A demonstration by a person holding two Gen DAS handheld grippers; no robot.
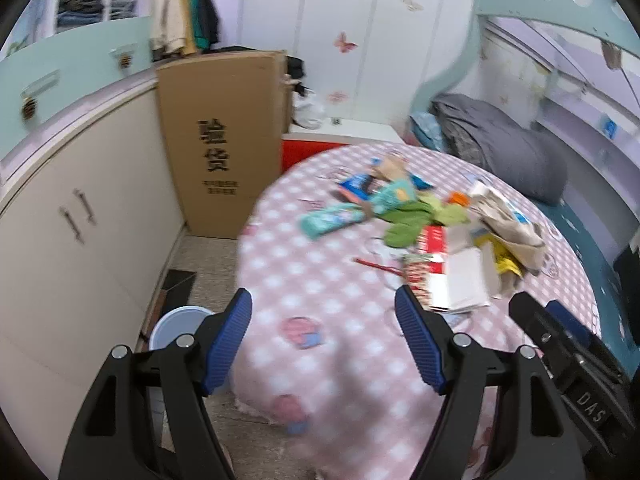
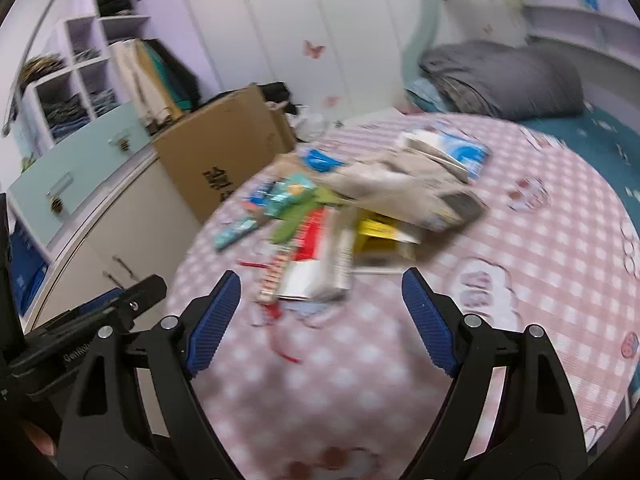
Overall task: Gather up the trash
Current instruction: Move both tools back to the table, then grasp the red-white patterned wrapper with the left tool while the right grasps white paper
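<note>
Both grippers hang in the air above the near edge of the pink checked blanket (image 1: 320,280), tilted down toward it and empty. The left gripper (image 1: 324,336) has its blue-padded jaws spread wide over the blanket's near left edge, short of the trash pile (image 1: 424,224). The right gripper (image 2: 320,312) is likewise spread wide, its jaws framing the near end of the same trash pile (image 2: 344,220) without touching it. Seen from the left wrist camera, the right tool's black body enters at the blanket's near right, with a label reading "DAS"; from the right wrist camera the left tool carries white lettering too blurred to read. The pile lies in the middle of the blanket: teal and blue wrappers on its far left side, a crumpled green piece at its centre, a red-and-white carton (image 1: 440,264) nearest the grippers, and beige paper (image 1: 508,220) on its right. Left of the blanket stands a tall cardboard box (image 1: 224,140) printed with the black characters "验货", beside a cream cabinet (image 1: 80,216). A pale blue bucket (image 1: 180,326) sits on the floor below the blanket's left edge. Beyond the blanket lies a folded grey quilt (image 1: 504,140).
</note>
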